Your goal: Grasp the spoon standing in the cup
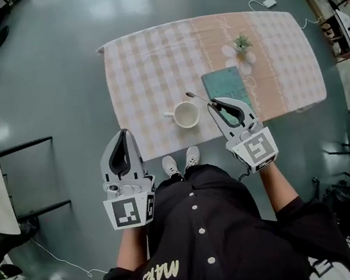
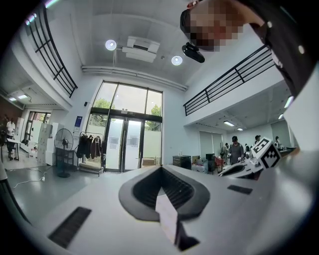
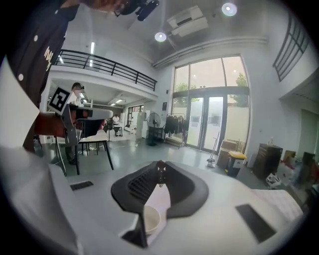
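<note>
A white cup [image 1: 185, 115] stands on the checked tablecloth [image 1: 143, 68] near the table's front edge. The thin dark spoon [image 1: 198, 97] slants up and to the right of the cup, outside it. My right gripper [image 1: 213, 102] is shut on the spoon's near end. In the right gripper view a bit of the spoon [image 3: 160, 175] shows pinched at the tips of the right gripper [image 3: 160, 167], with the cup [image 3: 151, 219] seen through the gap below. My left gripper [image 1: 123, 134] hangs before the table edge, shut and empty; its left gripper [image 2: 162, 169] view shows only the room.
A teal book [image 1: 226, 86] lies just behind my right gripper, and a small flower arrangement [image 1: 239, 52] stands beyond it. Chairs [image 1: 31, 176] stand on the floor at the left. Cables and gear lie at the right.
</note>
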`<state>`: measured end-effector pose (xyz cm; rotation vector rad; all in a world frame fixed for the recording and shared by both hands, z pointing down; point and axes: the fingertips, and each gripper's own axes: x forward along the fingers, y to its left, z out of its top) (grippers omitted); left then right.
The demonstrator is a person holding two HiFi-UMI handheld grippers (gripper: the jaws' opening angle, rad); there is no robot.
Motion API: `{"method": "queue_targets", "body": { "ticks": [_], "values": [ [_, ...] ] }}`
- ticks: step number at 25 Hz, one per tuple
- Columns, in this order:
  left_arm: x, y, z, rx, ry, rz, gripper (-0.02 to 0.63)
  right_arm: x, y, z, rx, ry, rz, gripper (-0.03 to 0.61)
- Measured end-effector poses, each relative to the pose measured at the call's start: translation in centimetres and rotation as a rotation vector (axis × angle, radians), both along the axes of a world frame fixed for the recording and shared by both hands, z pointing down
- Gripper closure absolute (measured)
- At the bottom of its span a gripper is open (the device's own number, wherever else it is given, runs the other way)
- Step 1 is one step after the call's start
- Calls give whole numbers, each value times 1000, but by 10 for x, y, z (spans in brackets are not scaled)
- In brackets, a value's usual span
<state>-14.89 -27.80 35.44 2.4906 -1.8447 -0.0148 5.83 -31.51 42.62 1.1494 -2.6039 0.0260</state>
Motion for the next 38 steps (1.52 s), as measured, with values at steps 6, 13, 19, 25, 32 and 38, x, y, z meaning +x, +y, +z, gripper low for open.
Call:
{"method": "queue_targets", "body": {
  "ticks": [6, 13, 19, 25, 32, 38],
  "values": [
    [1, -2, -11, 39, -5, 6, 603, 15, -5, -53, 105, -87, 79, 529],
    [-7, -8, -22, 54, 14, -10, 603, 50, -7, -101, 180, -219, 221, 531],
    [-17, -13, -38, 86, 17, -39, 603, 73, -5, -131, 259, -252, 286, 531],
    [-34, -18, -44, 100, 9, -79, 603, 94, -2, -140, 306, -251, 349, 531],
    [-37, -15, -42, 87, -11, -91, 603, 112, 1, -136, 330, -239, 401, 531],
    [-37, -13, -41, 84, -11, -91, 603, 116, 1, -133, 328, -233, 415, 531]
  ]
}}
